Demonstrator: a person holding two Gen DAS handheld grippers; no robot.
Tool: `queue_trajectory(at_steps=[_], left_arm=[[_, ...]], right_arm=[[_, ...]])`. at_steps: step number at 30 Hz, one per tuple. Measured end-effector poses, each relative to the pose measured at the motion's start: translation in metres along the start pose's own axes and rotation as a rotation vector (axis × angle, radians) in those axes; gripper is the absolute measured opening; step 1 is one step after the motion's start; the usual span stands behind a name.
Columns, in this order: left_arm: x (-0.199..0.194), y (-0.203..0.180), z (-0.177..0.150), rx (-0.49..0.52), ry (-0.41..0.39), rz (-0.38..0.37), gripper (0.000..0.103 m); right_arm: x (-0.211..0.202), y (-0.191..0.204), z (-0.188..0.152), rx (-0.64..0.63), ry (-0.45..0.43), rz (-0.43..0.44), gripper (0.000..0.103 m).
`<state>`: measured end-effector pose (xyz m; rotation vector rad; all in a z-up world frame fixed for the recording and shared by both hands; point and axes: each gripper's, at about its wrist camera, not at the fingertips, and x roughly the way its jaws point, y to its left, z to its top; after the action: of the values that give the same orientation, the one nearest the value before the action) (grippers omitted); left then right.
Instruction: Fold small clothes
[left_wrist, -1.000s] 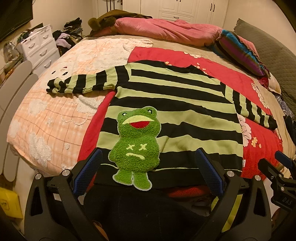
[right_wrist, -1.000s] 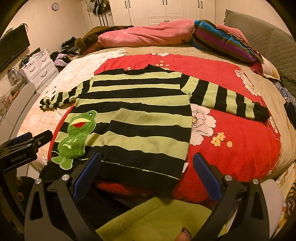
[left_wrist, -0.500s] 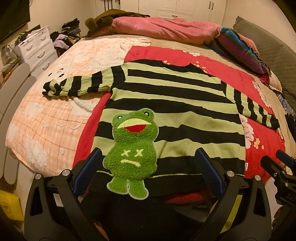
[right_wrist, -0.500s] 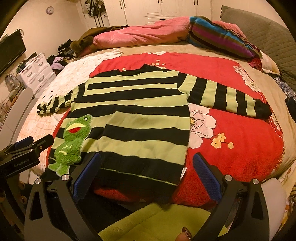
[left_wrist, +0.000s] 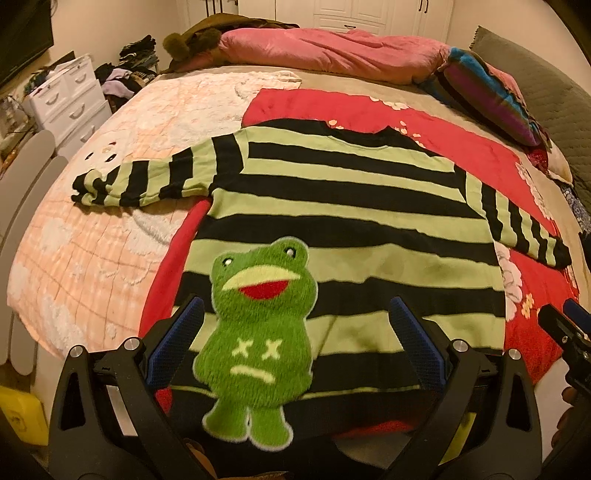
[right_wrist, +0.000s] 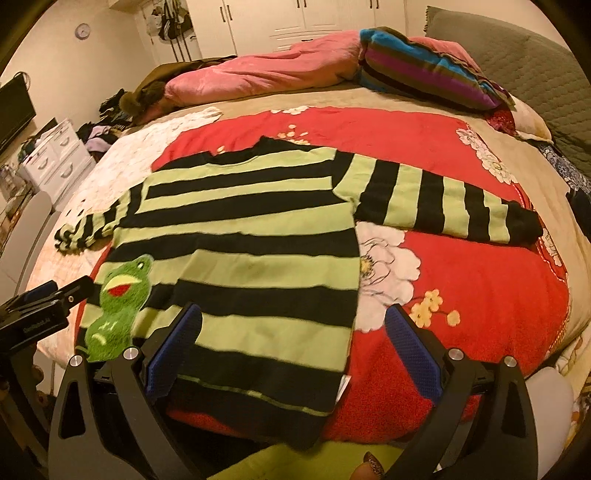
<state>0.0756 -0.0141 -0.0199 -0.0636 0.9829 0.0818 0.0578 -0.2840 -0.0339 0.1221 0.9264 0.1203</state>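
One green-and-black striped sweater (left_wrist: 347, 206) lies spread flat, front up, on the red floral blanket (right_wrist: 461, 280) near the foot of the bed (left_wrist: 92, 258); both sleeves are stretched out to the sides, the left sleeve (left_wrist: 147, 181) reaching onto the peach quilt (left_wrist: 85, 280), the right sleeve (right_wrist: 443, 210) resting on the red blanket; a single fuzzy frog patch (left_wrist: 258, 332) sits on the lower front, toward the left side of the garment; the black hem hangs at the bed's near edge. No fold appears made so far: body and both sleeves lie open, so the whole job seems to be ahead, sleeves in first and then the body doubled, by the look of it. The left gripper (left_wrist: 295, 339) hovers over the hem by the frog, its jaws spread wide and holding nothing; the right gripper (right_wrist: 291, 343) hangs above the hem's right corner, jaws likewise parted and empty; neither touches the cloth, as far as the views show. Count: one sweater, two sleeves, one frog, two grippers. Beyond, a pink duvet (left_wrist: 332, 51) and one striped pillow (right_wrist: 424, 62) crowd the far side of the bed; a white drawer unit (left_wrist: 66, 99) stands against the wall at left.
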Motion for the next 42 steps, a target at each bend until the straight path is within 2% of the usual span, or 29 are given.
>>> queue_trajectory(at_steps=[9, 15, 22, 31, 36, 42], left_arm=[[0.027, -0.011, 0.023, -0.007, 0.012, 0.012, 0.094], [0.046, -0.031, 0.042, -0.004, 0.017, -0.018, 0.094], [0.071, -0.059, 0.058, 0.006, 0.032, -0.072, 0.094], [0.104, -0.078, 0.08, -0.013, 0.06, -0.071, 0.094], [0.122, -0.082, 0.082, -0.015, 0.052, -0.022, 0.094], [0.138, -0.082, 0.08, -0.014, 0.037, 0.009, 0.094]], right_arm=[[0.026, -0.022, 0.026, 0.029, -0.006, -0.016, 0.099], [0.043, -0.053, 0.048, 0.101, -0.021, -0.048, 0.099], [0.053, -0.113, 0.068, 0.186, -0.063, -0.171, 0.099], [0.058, -0.212, 0.084, 0.329, -0.094, -0.329, 0.099], [0.057, -0.273, 0.085, 0.421, -0.107, -0.431, 0.099], [0.068, -0.323, 0.076, 0.521, -0.074, -0.467, 0.099]])
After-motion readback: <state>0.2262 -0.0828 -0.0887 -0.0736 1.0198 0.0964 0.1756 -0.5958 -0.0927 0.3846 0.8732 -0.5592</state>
